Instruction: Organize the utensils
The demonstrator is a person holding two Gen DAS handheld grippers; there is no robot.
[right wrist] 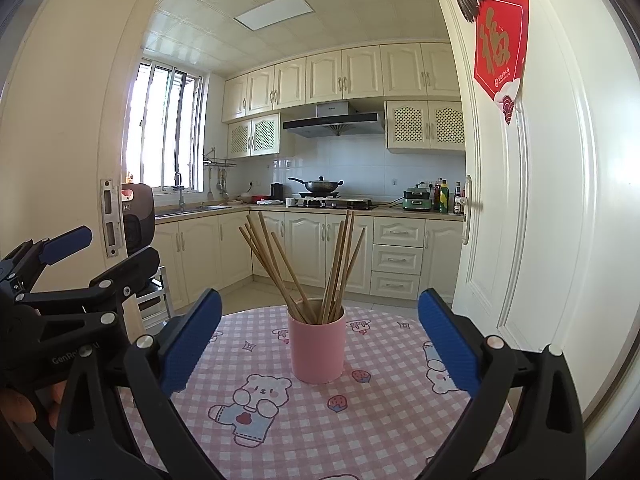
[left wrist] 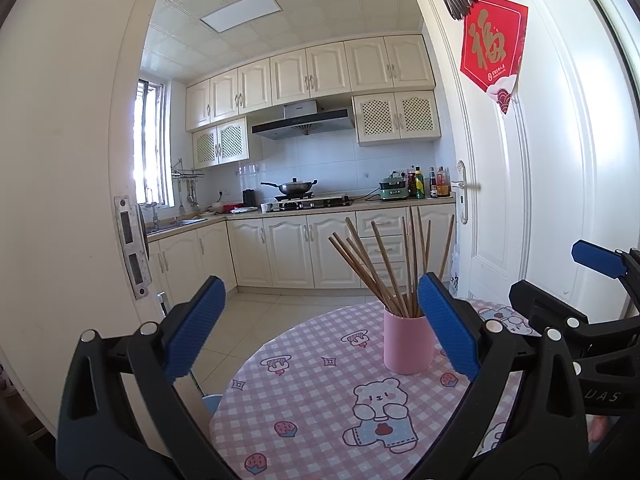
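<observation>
Right wrist view: smooth pink cylindrical cup upright on the round bench's gingham cloth, slim wooden chopsticks fanned inside; right gripper and left gripper, ribbed blue pads, gape wide, empty.

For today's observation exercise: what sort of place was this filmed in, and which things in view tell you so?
A home kitchen with a small dining spot. Cream wall cabinets hang over a gas hob carrying a lidded metal wok, and a pink cup of wooden chopsticks stands on a round table with a pink checked bear-print cloth.
</observation>
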